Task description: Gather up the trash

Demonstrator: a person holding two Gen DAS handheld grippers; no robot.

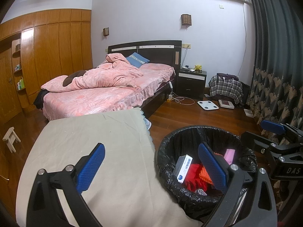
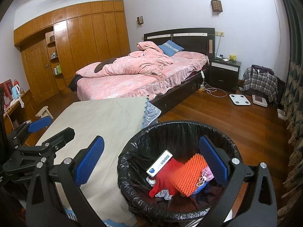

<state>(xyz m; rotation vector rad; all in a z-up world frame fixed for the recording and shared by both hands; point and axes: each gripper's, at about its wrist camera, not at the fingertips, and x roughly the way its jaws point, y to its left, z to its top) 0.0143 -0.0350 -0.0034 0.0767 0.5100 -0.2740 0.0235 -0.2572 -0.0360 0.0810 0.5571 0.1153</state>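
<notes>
A round trash bin (image 2: 132, 162) lined with a black bag stands on the floor beside a table with a beige cloth (image 2: 106, 121). Inside lie a white and blue box (image 2: 160, 163), a red cloth (image 2: 166, 177), an orange ridged pad (image 2: 191, 174) and a pink item (image 2: 207, 173). My right gripper (image 2: 151, 162) is open and empty above the bin's left rim. My left gripper (image 1: 151, 166) is open and empty, its right finger over the bin (image 1: 166, 147), its left over the cloth (image 1: 94, 132). The box also shows in the left wrist view (image 1: 184, 167).
A bed with pink bedding (image 2: 132, 75) stands behind the table. A dark nightstand (image 2: 224, 71), a white scale (image 2: 239, 99) and a chair with a plaid cover (image 2: 260, 83) are at the back right. Curtains (image 2: 295, 94) hang on the right. A small wooden stool (image 2: 44, 112) stands left.
</notes>
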